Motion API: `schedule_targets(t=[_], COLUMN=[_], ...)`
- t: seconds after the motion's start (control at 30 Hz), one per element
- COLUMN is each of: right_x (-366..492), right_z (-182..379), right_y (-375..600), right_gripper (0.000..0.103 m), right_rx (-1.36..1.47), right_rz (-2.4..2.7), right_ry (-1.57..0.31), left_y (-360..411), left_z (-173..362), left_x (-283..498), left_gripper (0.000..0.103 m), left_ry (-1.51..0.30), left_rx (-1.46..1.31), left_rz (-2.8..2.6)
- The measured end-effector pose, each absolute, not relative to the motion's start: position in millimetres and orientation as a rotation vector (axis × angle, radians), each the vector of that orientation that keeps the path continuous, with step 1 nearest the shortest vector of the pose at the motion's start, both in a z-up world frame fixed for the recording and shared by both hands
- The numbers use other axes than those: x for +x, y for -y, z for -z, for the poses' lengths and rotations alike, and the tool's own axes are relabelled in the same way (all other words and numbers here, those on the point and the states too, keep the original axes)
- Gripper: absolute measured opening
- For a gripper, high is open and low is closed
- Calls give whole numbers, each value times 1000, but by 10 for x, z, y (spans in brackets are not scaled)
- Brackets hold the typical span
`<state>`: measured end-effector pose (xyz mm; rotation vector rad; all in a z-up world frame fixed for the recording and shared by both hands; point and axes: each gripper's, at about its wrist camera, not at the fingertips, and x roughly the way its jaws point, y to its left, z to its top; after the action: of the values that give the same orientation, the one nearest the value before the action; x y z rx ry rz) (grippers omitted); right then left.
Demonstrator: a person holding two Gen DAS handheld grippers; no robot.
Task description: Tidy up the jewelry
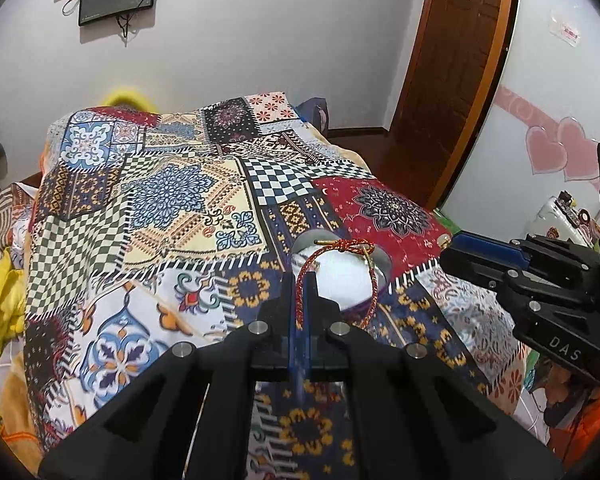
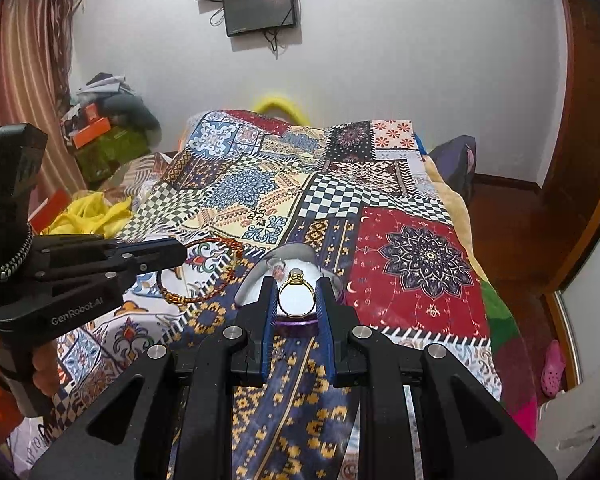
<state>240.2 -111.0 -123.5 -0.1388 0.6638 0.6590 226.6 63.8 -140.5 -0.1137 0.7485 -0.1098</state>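
Observation:
My left gripper [image 1: 302,284] is shut on a red and gold cord bracelet [image 1: 370,276], which hangs as a loop above a round white-lined jewelry dish [image 1: 346,280] on the patchwork bedspread. In the right wrist view the left gripper [image 2: 180,254] holds the bracelet [image 2: 198,298] just left of the dish [image 2: 246,284]. My right gripper [image 2: 296,292] is shut on a gold ring [image 2: 296,294] with a pale stone, held over the dish's near edge. A small silver piece with a pink stone [image 2: 278,270] lies in the dish.
The patchwork bedspread [image 2: 416,260] covers the bed. Yellow cloth [image 2: 92,212] lies at the left edge. A wooden door [image 1: 452,80] and floor are to the right. Clutter and boxes [image 2: 100,136] stand at the far left by the wall.

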Motion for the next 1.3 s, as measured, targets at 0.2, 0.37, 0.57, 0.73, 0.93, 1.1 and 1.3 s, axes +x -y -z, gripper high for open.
schedule_targets(t=[0.2,0.37,0.57,0.73,0.93,1.1,1.3], right_x=[2550,2680,2786,2893,2951,2950,2939], right_z=[1314,1425,1512,1633,1739,1767,1740], right_y=[1049,993,909,838,775,748,730], right_gripper=[18,18,18,18,18,18,20], right_rx=[-139,-141,-159,-192,-224,-250,-273], right_rz=[-665,-684,-720,-729,-737,-725,-714], right_ry=[-675,-703,-726,-762,-794,-794,-792], left_y=[-609,-591,-518,-484,-494,-522,-573], left_z=[1498,1617,1726,1792,1865,1871,1824], left_x=[2496,2671,2818,2885,2912,2898,2843], left_gripper=[1,1,1,1,1,1,4], left_ry=[-760,-785,-810,-826,-847,-850,-839], left_rx=[-101,-97,-74,-66,-85,-103,-103], left_rz=[110,115,134,140,154,155,148])
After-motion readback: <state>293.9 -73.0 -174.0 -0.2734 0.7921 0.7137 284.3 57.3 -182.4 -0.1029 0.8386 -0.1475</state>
